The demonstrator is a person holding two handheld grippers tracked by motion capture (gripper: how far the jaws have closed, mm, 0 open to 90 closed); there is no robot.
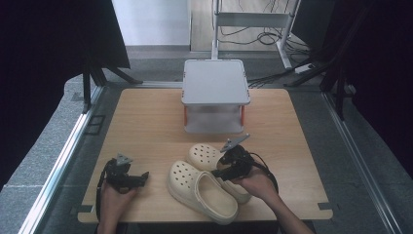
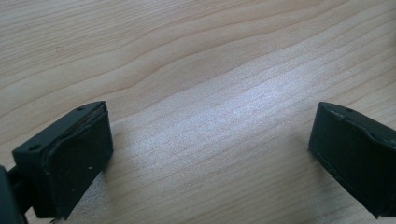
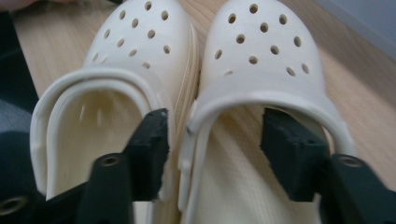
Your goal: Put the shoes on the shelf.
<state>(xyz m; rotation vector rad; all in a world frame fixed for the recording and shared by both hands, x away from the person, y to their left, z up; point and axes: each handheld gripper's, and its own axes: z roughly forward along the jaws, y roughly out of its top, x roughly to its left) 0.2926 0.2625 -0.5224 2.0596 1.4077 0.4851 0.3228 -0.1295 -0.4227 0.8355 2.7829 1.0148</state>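
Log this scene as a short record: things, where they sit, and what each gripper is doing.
table: wooden top, person's side at the bottom of the high view
clogs: cream pair, side by side; left clog, right clog
stand: grey two-level stand at the table's far middle
left gripper: open, jaws wide over bare wood, apart from the clogs
right gripper: open, one jaw in each clog, straddling their adjoining walls

**Pair of cream clogs**

Left clog (image 1: 202, 191): perforated toe, heel strap, upright, near centre of the surface, toe pointing far-left. Right clog (image 1: 208, 157): same make, touching alongside, slightly farther and to the right.
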